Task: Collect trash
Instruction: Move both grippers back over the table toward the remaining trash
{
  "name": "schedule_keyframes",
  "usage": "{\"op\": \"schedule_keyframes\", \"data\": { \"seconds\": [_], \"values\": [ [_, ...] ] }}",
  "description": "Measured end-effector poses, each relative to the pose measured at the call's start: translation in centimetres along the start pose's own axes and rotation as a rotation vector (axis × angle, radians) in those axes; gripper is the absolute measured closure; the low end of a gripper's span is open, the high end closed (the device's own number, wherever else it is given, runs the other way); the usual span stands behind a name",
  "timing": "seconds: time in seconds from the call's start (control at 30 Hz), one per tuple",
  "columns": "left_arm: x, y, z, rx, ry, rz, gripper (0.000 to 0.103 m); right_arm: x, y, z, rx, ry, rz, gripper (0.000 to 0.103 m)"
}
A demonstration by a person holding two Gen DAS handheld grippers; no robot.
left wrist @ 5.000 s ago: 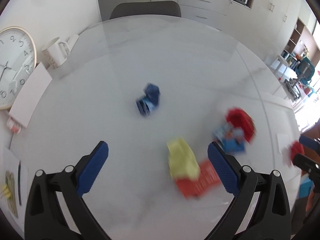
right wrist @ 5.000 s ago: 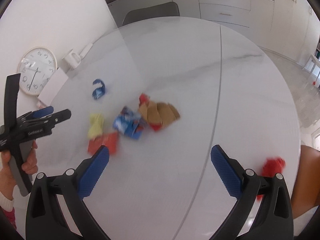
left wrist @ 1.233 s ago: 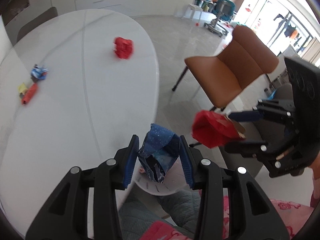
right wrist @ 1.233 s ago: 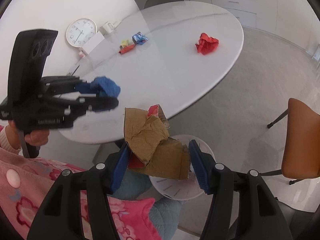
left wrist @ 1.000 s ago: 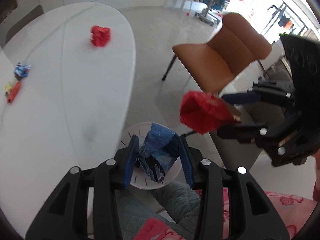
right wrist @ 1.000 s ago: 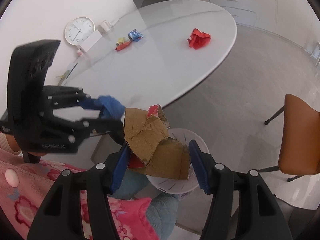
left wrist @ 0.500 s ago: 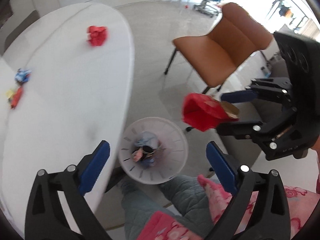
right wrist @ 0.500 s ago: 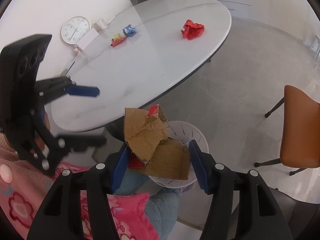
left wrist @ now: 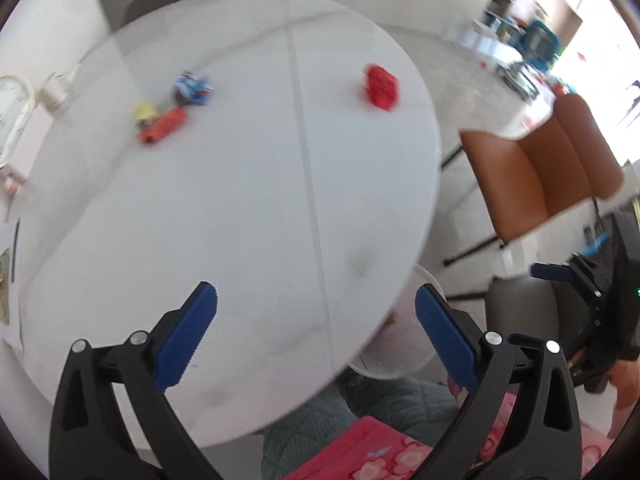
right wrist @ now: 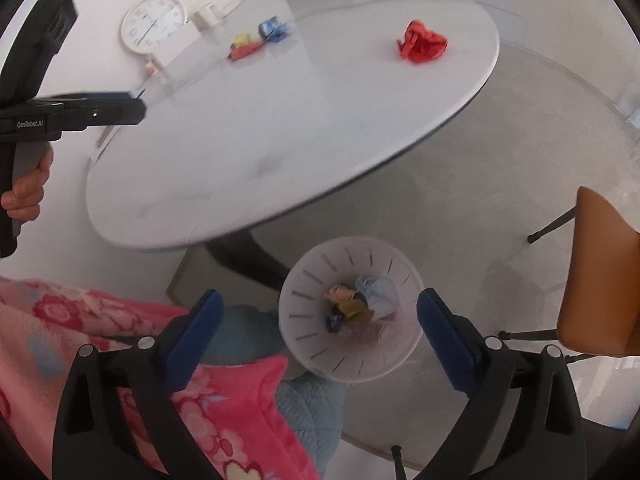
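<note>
Below, both hand-held grippers [left wrist: 316,332] [right wrist: 318,330] gape empty over the bin [right wrist: 308,320].

Trash partly binned, partly loose on the worktop

A white slotted bin [right wrist: 308,280] stands on the floor beside the worktop [right wrist: 280,128] edge, holding crumpled brown, dark blue and pale blue scraps [right wrist: 360,300]. On the worktop, a crumpled red wrapper [right wrist: 422,46] lies alone toward 1 o'clock near the far rim. Well apart from it, toward 11 o'clock, sits a cluster: a blue-and-white wrapper [right wrist: 274,30], a yellow scrap [right wrist: 241,38] and a red-orange packet [right wrist: 244,51], just beside one another.
</note>
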State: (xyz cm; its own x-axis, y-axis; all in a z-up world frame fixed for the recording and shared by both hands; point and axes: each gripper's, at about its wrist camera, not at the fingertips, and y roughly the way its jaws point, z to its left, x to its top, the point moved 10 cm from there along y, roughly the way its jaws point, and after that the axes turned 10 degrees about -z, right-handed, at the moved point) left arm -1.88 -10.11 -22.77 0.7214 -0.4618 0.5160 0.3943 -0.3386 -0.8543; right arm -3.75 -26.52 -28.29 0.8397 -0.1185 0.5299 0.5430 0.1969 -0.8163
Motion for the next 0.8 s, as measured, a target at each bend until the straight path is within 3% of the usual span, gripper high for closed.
{"op": "schedule_keyframes", "data": {
  "seconds": [0.27,0.5,0.8],
  "values": [
    [2.8,-1.9,4.9,0.066,-0.041,-0.083,0.008,6.2,-0.6,-0.2,-0.084,0.004,-0.098,0.002],
    [3.3,-1.8,8.0,0.096,-0.075,-0.086,0.008,9.1,0.7,0.4,-0.103,0.033,-0.122,0.002],
    [3.9,-0.4,11.8,0.1,-0.115,-0.079,0.008,12.2,2.6,-1.1,-0.154,0.167,-0.131,0.002]
  ]
}}
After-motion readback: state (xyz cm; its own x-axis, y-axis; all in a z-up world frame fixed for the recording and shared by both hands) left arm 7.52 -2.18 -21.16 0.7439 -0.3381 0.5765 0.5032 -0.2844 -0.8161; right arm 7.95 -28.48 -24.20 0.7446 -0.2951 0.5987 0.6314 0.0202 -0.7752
